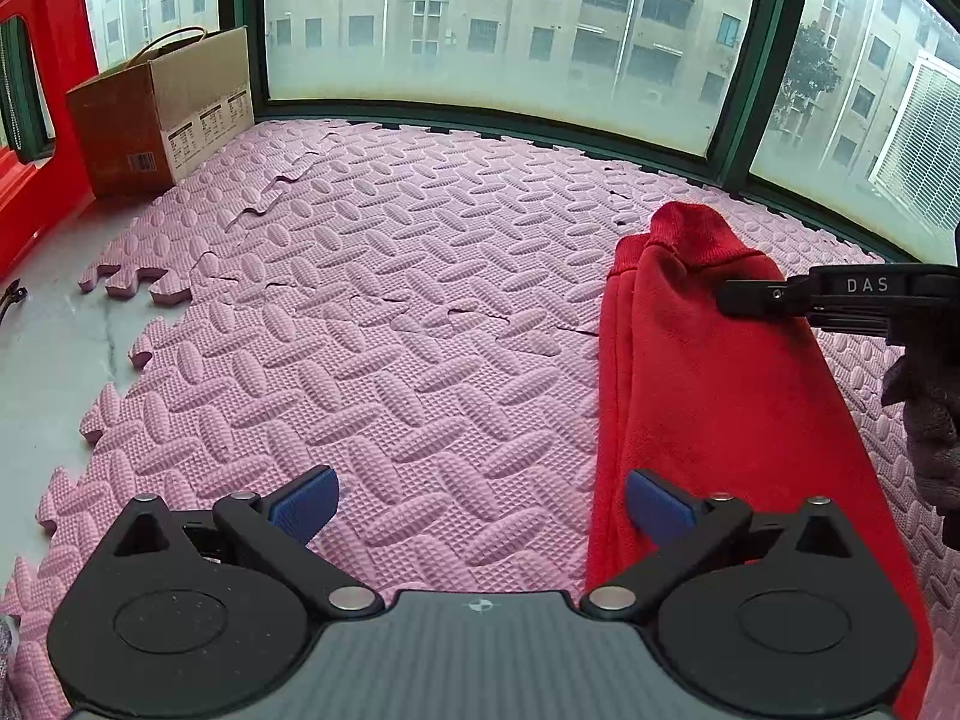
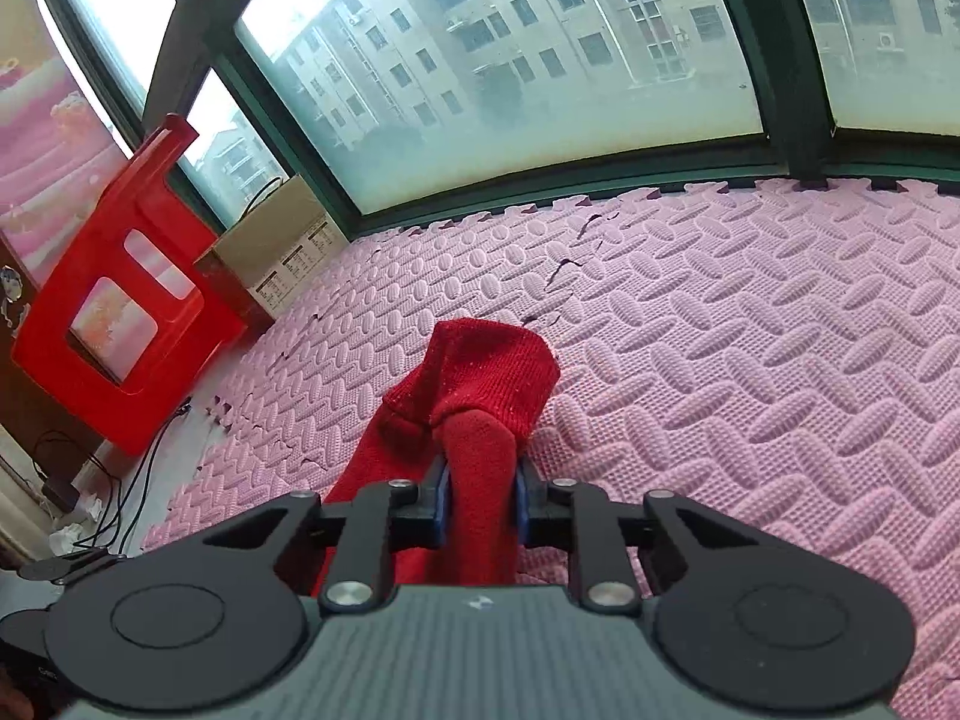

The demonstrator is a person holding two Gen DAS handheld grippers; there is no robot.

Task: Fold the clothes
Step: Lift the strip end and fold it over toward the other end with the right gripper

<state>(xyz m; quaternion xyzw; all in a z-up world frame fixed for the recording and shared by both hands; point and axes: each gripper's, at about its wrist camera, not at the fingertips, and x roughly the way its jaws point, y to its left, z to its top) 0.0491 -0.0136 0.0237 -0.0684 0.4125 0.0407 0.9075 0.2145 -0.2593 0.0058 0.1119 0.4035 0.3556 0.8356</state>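
Long red fleece garment point(image 1: 714, 396) with ribbed knit cuff lying folded lengthwise on pink foam mat point(image 1: 360, 312), right of centre. Right gripper point(image 2: 480, 495) fingers pinched on fabric just below cuff. Left gripper point(image 1: 480, 507) fingers wide apart, empty. Probably soft, light, floppy; best gripped at corners.

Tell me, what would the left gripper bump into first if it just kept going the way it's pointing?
Probably the pink foam mat. The left gripper has open jaws, tilts downward, and only bare mat lies ahead between them. The red garment lies off to its right, so it would likely miss that.
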